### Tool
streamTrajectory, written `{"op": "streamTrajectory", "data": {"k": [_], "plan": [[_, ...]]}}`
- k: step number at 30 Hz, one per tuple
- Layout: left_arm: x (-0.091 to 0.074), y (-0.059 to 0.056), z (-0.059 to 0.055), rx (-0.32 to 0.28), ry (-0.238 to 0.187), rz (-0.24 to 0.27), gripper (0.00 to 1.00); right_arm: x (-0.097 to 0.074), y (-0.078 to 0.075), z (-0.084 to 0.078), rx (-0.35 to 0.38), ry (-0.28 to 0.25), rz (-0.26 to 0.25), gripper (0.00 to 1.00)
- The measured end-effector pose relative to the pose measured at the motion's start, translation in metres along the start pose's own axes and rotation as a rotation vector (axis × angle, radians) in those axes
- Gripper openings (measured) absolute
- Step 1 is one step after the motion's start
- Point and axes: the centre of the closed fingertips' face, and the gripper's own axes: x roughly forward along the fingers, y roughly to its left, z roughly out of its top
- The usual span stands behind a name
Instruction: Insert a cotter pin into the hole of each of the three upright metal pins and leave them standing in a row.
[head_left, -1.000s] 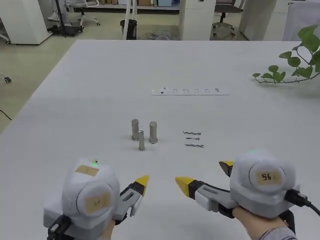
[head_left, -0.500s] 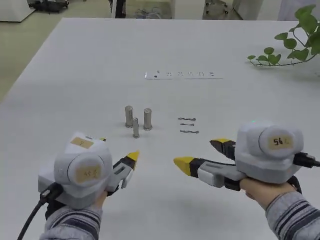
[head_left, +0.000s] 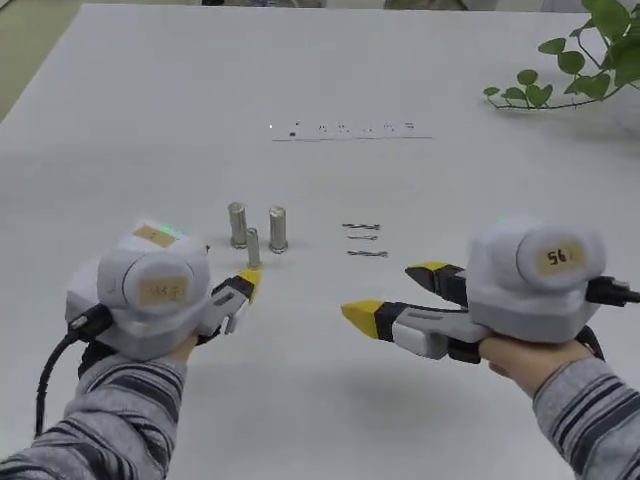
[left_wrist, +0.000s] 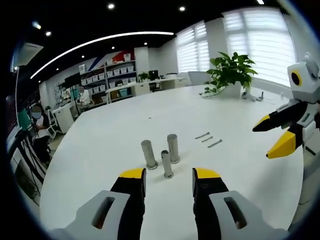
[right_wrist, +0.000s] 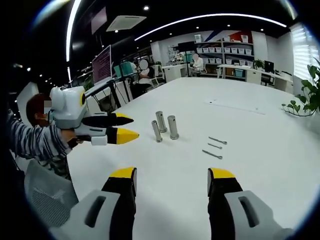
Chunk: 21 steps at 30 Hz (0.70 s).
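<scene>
Brought left gripper (head_left: 245, 283) up near the metal pins (head_left: 278, 229), jaws apart, empty; held right gripper (head_left: 392, 291) spread too, short of the cotter pins (head_left: 362, 238). Inserted none yet.

My white workbench (head_left: 150, 100) carries a long white strip (head_left: 350, 131) lying flat. Well to the right of that strip trails a leafy green plant (head_left: 590, 50) — beyond the strip, shelves (right_wrist: 232, 44) line the wall.
</scene>
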Motion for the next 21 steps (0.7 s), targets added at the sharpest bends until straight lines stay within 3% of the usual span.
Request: {"op": "streamTrajectory", "data": {"k": [2, 6, 14, 21], "plan": [[0.01, 0.001, -0.005, 0.003, 0.033, -0.011, 0.31, 0.002, -0.002, 0.001, 0.004, 0.0, -0.001, 0.53], [0.024, 0.004, -0.005, -0.01, 0.019, -0.021, 0.28, 0.007, -0.008, 0.001, 0.006, 0.0, -0.008, 0.53], [0.045, 0.002, -0.013, -0.034, 0.034, -0.073, 0.2, 0.015, -0.018, -0.005, 0.021, 0.015, -0.02, 0.51], [0.055, -0.001, -0.012, -0.007, 0.038, -0.11, 0.13, 0.021, -0.02, -0.014, 0.037, 0.04, -0.022, 0.5]]}}
